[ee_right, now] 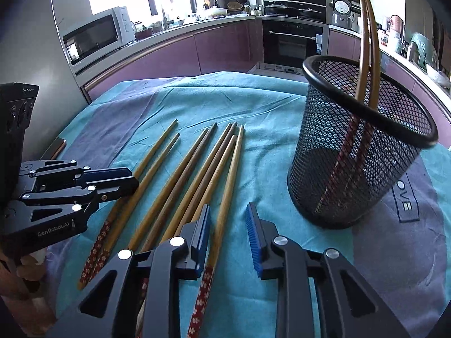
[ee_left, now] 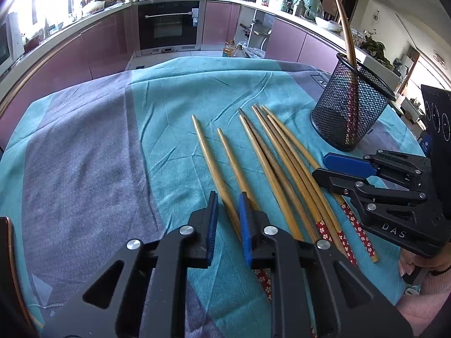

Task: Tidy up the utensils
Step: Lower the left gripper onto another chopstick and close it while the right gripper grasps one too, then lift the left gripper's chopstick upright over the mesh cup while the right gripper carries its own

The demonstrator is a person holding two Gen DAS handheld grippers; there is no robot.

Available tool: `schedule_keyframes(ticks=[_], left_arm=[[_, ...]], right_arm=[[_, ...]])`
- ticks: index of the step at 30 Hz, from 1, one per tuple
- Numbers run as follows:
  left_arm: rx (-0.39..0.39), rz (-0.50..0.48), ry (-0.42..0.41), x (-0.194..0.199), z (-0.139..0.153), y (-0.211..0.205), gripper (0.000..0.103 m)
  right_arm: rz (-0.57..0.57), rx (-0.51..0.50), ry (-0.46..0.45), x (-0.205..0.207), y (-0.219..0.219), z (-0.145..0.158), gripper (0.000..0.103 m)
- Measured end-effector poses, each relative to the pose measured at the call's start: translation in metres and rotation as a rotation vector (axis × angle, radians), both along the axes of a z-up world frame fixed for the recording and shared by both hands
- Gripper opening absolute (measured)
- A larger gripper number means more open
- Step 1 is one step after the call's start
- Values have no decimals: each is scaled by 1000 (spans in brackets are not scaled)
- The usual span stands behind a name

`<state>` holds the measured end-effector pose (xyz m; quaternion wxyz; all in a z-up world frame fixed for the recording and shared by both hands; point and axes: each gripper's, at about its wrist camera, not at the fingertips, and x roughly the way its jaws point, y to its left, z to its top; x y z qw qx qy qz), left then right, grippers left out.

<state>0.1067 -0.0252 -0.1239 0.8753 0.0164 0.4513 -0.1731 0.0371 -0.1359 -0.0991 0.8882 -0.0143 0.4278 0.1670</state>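
Several wooden chopsticks (ee_left: 270, 169) with red flowered ends lie side by side on the teal cloth; they also show in the right wrist view (ee_right: 180, 186). A black mesh holder (ee_left: 349, 107) stands upright at the right with two chopsticks (ee_right: 366, 56) in it; the holder also shows in the right wrist view (ee_right: 358, 146). My left gripper (ee_left: 228, 205) is open, low over the leftmost chopsticks, one of which runs between its pads. My right gripper (ee_right: 228, 217) is open and empty, just above the rightmost chopstick, near the holder. Each gripper shows in the other's view: the right one (ee_left: 327, 166), the left one (ee_right: 129, 180).
The table is covered by a teal and grey cloth (ee_left: 98, 140). Purple kitchen cabinets and an oven (ee_left: 169, 25) stand beyond the far edge. A microwave (ee_right: 95, 36) is at the back left. A wooden edge (ee_left: 11, 242) shows at the near left.
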Motion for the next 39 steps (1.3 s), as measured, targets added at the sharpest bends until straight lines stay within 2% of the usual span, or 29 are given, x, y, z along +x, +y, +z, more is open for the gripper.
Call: schedule_keyframes(ticks=[3, 10, 21, 28, 35, 39], left_arm=[[-19, 13, 8, 4, 0, 1, 13], [-44, 43, 14, 4, -1, 2, 8], [-87, 46, -13, -7, 14, 11, 8], [-136, -4, -51, -19, 35, 10, 8], [-196, -67, -100, -36, 64, 8, 8], [-255, -109, -122, -41, 84, 9, 8]], right_arm=[[-4, 9, 2, 2, 0, 0, 22], [-19, 60, 18, 2, -14, 0, 7], [-13, 143, -10, -10, -30, 13, 6], [19, 215, -37, -21, -38, 26, 6], [21, 271, -104, -37, -55, 49, 6], [3, 296, -152, -44, -68, 65, 6]])
